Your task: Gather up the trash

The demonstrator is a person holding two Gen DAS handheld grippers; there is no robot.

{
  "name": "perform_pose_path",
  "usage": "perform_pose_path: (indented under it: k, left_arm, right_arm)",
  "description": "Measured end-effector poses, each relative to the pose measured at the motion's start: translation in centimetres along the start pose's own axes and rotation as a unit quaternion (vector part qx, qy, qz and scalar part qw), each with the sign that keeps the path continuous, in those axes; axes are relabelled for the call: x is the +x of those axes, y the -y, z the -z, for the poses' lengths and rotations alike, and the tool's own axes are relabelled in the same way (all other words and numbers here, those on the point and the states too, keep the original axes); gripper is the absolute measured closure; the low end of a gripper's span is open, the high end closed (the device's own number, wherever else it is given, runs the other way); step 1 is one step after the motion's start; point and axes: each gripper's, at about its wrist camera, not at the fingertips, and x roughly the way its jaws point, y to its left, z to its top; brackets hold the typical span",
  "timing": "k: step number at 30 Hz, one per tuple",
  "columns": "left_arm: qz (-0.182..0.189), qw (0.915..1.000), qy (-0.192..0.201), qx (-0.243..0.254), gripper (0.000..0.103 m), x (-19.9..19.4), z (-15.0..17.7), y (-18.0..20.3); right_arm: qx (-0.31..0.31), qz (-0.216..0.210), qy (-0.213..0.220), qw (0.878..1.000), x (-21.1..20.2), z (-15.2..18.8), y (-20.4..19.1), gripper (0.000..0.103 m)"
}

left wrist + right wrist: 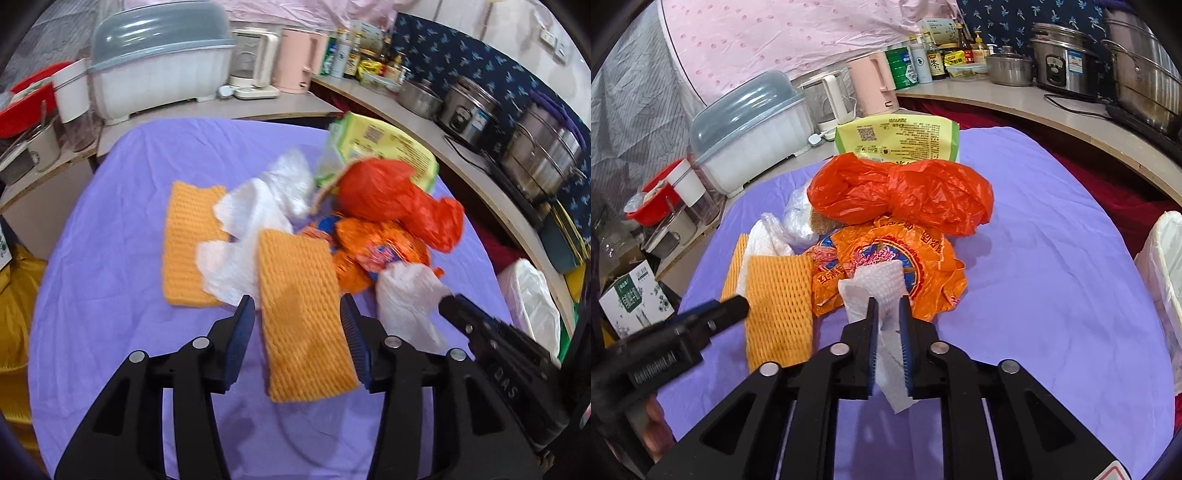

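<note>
We hold left gripper [297,325] half open astride near orange foam net [301,314], pads not pressing; right gripper [888,332] pinches white tissue [882,295] for lifting; rest of trash heaped mid purple cloth [1052,277]; lined bin [1167,266] waits at right

The orange wrapper [886,258] bears "红" — the yellow-green packet [897,138] carries a QR code.
</note>
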Motion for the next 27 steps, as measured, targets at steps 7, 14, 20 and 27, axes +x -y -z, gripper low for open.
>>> perform_pose_path:
  k: [7,14,20,27]
  left_arm:
    - [-0.03,0.999,0.015,-0.028,0.044,0.6,-2.0,-3.6]
    - [-0.031,0.9985,0.002,-0.045,0.044,3.3,-3.4,-5.3]
    - [-0.021,0.9984,-0.007,-0.052,0.045,5.3,-4.8,-5.4]
    - [-0.01,0.9993,-0.022,-0.03,0.07,7.3,-5.6,-3.9]
  right_arm:
    - [0.002,-0.006,-0.005,1.0,1.2,0.3,-0.7,0.054]
    - [-0.005,-0.006,-0.011,1.0,3.1,-0.4,-1.3,0.051]
    - [-0.005,-0.012,-0.021,1.0,4.3,-0.7,-1.3,0.083]
    - [-0.009,-0.016,-0.021,1.0,4.6,-0.7,-1.7,0.092]
